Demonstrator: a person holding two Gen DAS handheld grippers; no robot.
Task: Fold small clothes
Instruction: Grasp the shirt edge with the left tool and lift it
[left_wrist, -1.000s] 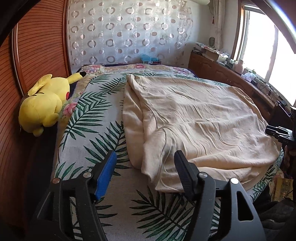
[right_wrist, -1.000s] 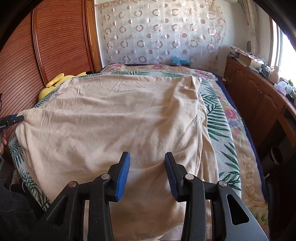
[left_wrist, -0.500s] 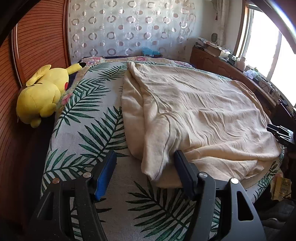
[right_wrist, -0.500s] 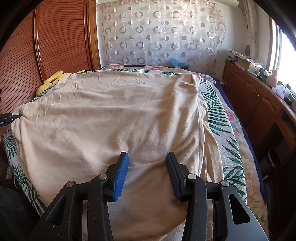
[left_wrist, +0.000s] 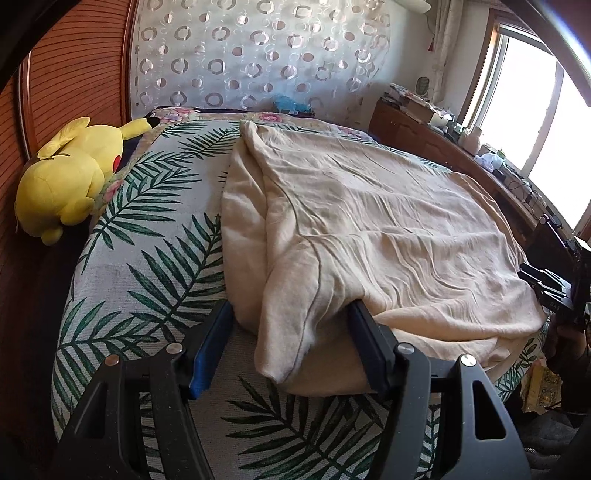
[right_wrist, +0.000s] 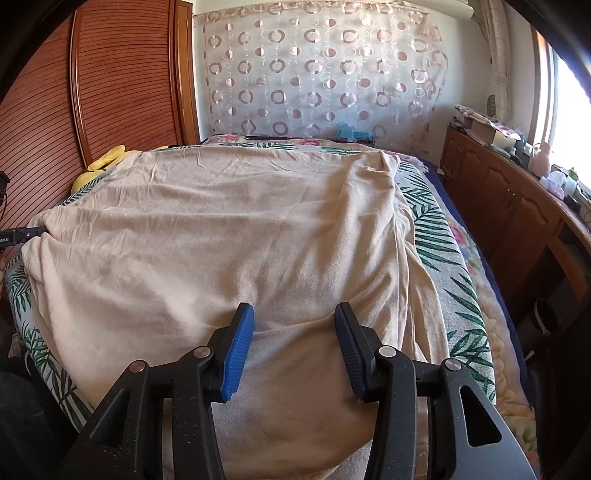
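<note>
While both pairs of fingers gape wide, the left gripper (left_wrist: 290, 345) straddles a drooping corner of the beige garment (left_wrist: 369, 229) without pinching it, and the right gripper (right_wrist: 293, 349) brackets a low fold at the near hem. Wrinkled cloth spreads across the bed (left_wrist: 147, 236), its palm-leaf cover bare along the left edge, where a yellow plush toy (left_wrist: 70, 177) lies.

Both grippers, left (left_wrist: 290, 345) and right (right_wrist: 294, 349), have matte black plastic frames with silver round screws; each carries a ribbed blue pad (right_wrist: 239, 352) facing a darker, possibly navy, pad (right_wrist: 351, 350).
</note>
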